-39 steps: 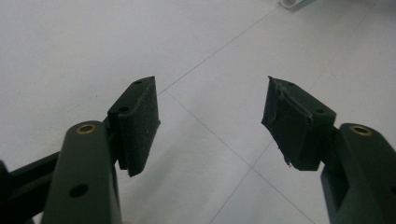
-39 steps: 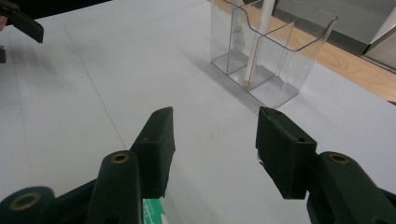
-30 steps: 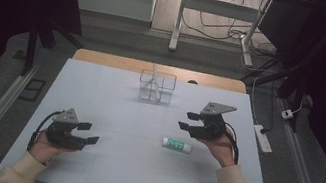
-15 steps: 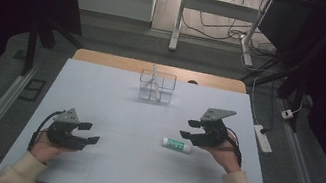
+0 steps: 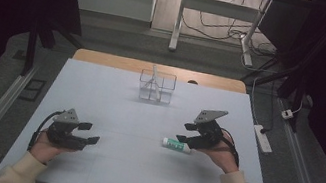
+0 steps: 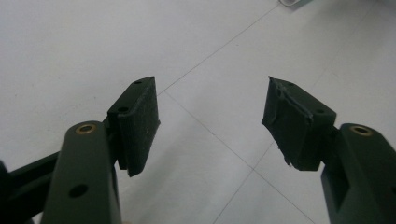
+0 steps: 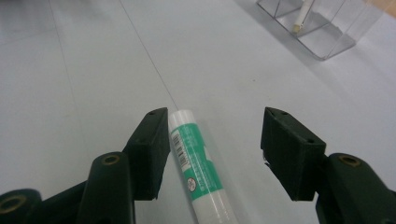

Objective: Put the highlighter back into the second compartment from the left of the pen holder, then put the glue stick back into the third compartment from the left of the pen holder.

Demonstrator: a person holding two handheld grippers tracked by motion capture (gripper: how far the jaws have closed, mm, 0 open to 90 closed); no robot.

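Note:
A green and white tube [image 5: 177, 145] lies flat on the pale table [image 5: 113, 103], right of the middle. My right gripper [image 5: 186, 133] hovers just over its right end. In the right gripper view the tube [image 7: 197, 164] lies between the two pads, close beside the left pad [image 7: 150, 140] and well clear of the other. These jaws have just been opening and do not press on the tube. My left gripper [image 5: 88, 132] rests low at the front left, open, with only bare table between its pads [image 6: 139, 122].
A clear divided box [image 5: 157, 86] with a white stick in it stands at the back middle of the table, and shows again as the box [image 7: 322, 28] far ahead of the right gripper. A white power strip [image 5: 263, 138] lies on the floor to the right.
My right gripper has come down and a little nearer, onto the tube, with its jaws wider. The tube and the left gripper have not moved.

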